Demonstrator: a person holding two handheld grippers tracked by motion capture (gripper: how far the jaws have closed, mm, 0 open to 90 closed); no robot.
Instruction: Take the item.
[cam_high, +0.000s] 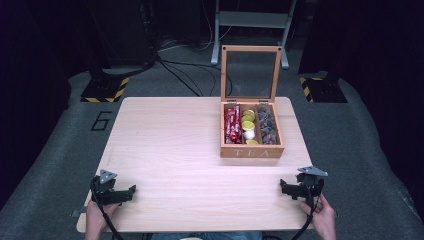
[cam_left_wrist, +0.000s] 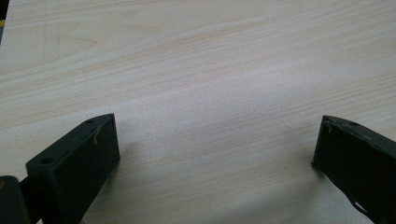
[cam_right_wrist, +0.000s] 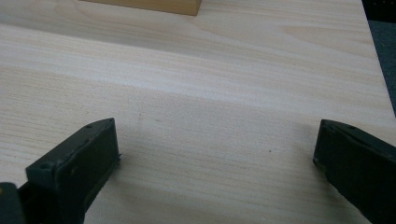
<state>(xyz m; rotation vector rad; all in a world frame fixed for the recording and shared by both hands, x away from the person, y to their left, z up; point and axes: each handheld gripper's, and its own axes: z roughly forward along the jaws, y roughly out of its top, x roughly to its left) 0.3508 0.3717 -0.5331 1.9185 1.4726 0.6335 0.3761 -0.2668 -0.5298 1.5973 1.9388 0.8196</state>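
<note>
Tools (cam_high: 131, 190) (cam_high: 283, 185) agape near table (cam_high: 170, 145) corners

Both grippers were black: the left gripper (cam_high: 131, 189) and right gripper (cam_high: 283, 185) each carried a grey three-cornered plate on top and trailed a black cable.

Bright table (cam_high: 175, 150), dark, soft surroundings

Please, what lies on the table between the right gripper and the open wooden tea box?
Nothing: between the right gripper and the light wooden tea box with its lid up lies bare pale wooden table, as the high view and the right gripper view show.
</note>
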